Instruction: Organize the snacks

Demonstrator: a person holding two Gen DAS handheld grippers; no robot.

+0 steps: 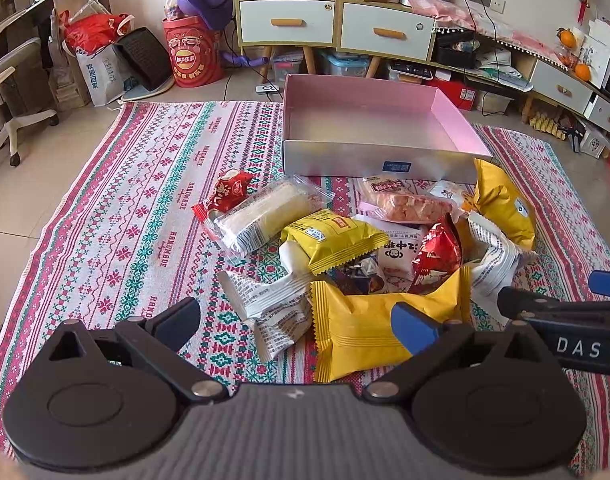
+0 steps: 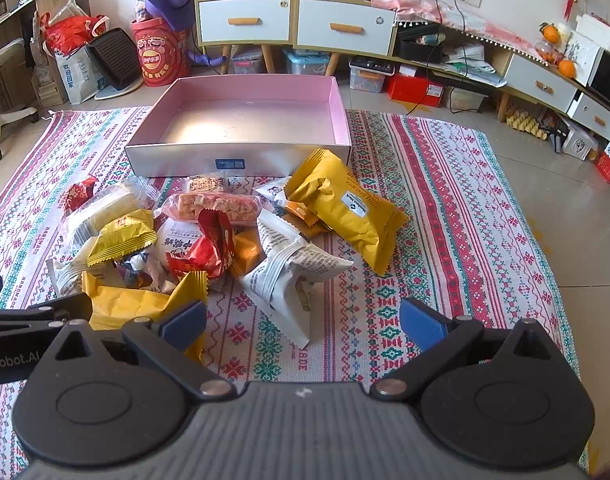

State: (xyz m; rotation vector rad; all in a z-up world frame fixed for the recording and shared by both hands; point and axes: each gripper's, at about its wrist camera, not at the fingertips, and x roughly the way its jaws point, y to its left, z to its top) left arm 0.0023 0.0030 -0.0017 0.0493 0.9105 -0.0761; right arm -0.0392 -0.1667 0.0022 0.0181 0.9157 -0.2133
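Observation:
A pile of wrapped snacks [image 1: 369, 248] lies on a patterned cloth in front of a shallow box with a pink inside [image 1: 369, 120], which holds nothing. The pile [image 2: 209, 236] and the box [image 2: 245, 120] also show in the right wrist view. My left gripper [image 1: 301, 320] is open and empty, low over a large yellow packet [image 1: 369, 328] and a white printed packet [image 1: 273, 304]. My right gripper [image 2: 305, 324] is open and empty, just short of a white printed packet [image 2: 293, 272]. A long yellow packet [image 2: 345, 208] lies at the pile's right.
The striped cloth [image 2: 445, 220] covers the tiled floor. Behind the box stand a white-drawered cabinet [image 1: 333, 20], a red Lay's tub [image 1: 193, 52], storage bins and bags. An office chair [image 1: 9, 80] is at the far left. The right gripper's arm [image 1: 565, 320] sits beside my left gripper.

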